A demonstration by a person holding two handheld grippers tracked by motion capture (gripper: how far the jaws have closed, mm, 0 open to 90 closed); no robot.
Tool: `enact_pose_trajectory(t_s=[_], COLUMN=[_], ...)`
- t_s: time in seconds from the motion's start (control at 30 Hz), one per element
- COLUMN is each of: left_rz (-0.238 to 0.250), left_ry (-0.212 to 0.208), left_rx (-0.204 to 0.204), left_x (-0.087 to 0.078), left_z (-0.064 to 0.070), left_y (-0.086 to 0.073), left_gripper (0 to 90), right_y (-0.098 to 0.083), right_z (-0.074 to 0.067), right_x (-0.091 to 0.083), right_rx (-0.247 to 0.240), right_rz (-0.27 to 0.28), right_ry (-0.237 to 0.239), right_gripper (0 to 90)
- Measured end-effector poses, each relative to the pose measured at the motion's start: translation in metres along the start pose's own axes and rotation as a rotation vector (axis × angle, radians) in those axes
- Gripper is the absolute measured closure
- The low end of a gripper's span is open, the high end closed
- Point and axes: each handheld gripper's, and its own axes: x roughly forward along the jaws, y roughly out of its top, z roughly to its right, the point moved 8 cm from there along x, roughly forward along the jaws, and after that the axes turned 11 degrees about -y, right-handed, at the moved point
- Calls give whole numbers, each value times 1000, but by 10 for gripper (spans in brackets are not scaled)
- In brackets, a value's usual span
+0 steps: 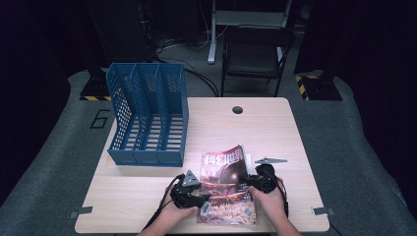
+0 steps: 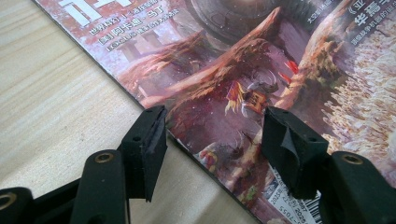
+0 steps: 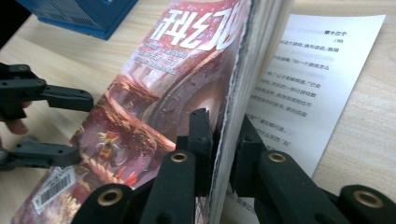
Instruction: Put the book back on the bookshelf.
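A magazine with a reddish cover lies near the table's front edge. My right gripper is shut on the right-hand edge of the cover and a thick bundle of pages, raising that side. A printed white page stays flat beneath it. My left gripper stands open at the magazine's lower left edge. One of its jaws hangs over the bare wood, the other over the cover, and nothing is pinched. In the right gripper view the left gripper shows at the far left, jaws apart.
A blue three-slot file rack stands at the table's back left, lying back with its slots upward. The wooden table has a round cable hole at the back. A black chair stands beyond the table.
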Motion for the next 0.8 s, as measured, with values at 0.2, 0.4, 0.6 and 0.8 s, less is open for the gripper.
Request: enact_pose_trajectory(t_s=[0.2,0.4,0.6,0.8], left_rz=[9,17,27,39], left_ry=[-18,-29,-43,-62], left_rx=[-16,-41,-70,-90], left_x=[0,1,1,2], left_z=[-1,-4,-8,-10], left_y=[1,3,5,7], left_gripper=[391,386,344,288], right_y=[3,5,8,10], right_z=[-4,-10,-16,-21], right_x=[-4,-9,-15,-24], right_rx=[-6,-18,-14,-12], right_rz=[39,72,115,162], right_ry=[27,29,37,50], right_gripper=[860,862,864,864])
